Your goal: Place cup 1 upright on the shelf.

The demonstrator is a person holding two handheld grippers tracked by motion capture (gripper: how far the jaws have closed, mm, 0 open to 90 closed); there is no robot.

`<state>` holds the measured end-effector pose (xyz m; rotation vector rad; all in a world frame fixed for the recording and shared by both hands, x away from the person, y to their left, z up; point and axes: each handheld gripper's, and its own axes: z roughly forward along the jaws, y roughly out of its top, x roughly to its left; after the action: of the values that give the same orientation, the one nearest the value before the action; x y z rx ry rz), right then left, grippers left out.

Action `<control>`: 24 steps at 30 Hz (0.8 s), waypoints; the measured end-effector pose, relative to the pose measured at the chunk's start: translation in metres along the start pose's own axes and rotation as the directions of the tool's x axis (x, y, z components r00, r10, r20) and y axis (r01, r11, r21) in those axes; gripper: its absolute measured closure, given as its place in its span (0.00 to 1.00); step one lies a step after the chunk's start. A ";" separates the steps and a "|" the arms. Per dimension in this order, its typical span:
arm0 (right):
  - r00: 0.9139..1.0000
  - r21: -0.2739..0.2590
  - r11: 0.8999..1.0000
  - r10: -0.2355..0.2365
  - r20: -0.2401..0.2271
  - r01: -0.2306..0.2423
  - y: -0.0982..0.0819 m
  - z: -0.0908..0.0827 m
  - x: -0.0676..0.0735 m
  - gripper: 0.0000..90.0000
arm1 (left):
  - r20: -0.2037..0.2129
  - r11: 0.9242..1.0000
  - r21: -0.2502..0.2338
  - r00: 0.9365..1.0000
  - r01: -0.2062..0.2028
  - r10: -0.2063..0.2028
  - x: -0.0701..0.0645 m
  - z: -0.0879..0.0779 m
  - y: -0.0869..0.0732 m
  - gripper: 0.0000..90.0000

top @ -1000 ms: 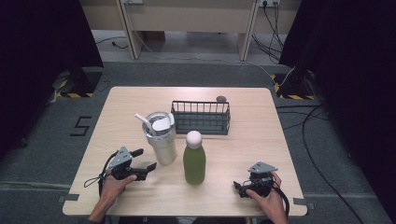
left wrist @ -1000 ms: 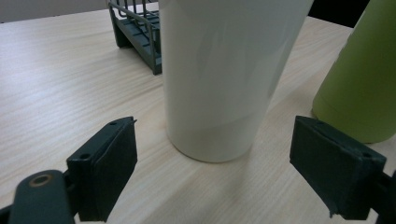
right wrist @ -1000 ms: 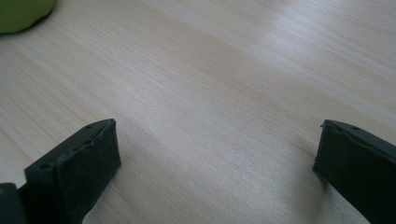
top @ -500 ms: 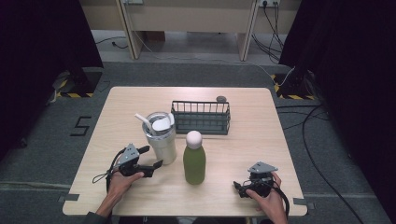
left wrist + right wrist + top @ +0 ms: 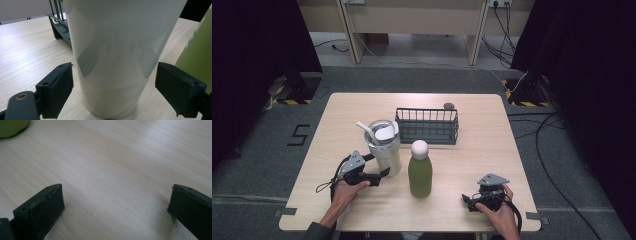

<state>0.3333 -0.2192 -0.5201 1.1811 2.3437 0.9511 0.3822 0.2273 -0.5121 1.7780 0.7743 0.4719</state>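
Left tongs (image 5: 113,92) gape around the unlabelled tumbler (image 5: 117,55) (untouched); right tongs (image 5: 115,212) wide, empty.

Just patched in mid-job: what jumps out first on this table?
The left gripper stands open around the base of the white tumbler, jaws either side, not clamped. Right beside it stands a green bottle, in front of the dark wire basket. The right gripper rests open near the table's front right edge.
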 end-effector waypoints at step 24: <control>1.000 0.000 1.000 -0.001 0.000 0.001 0.000 0.000 0.000 0.00 | 0.003 0.997 -0.072 0.999 0.033 -0.033 -0.001 0.024 0.001 0.09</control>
<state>0.3333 -0.2192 -0.5201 1.1800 2.3439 0.9512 0.3975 0.2095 -0.5188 1.6960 0.7752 0.4709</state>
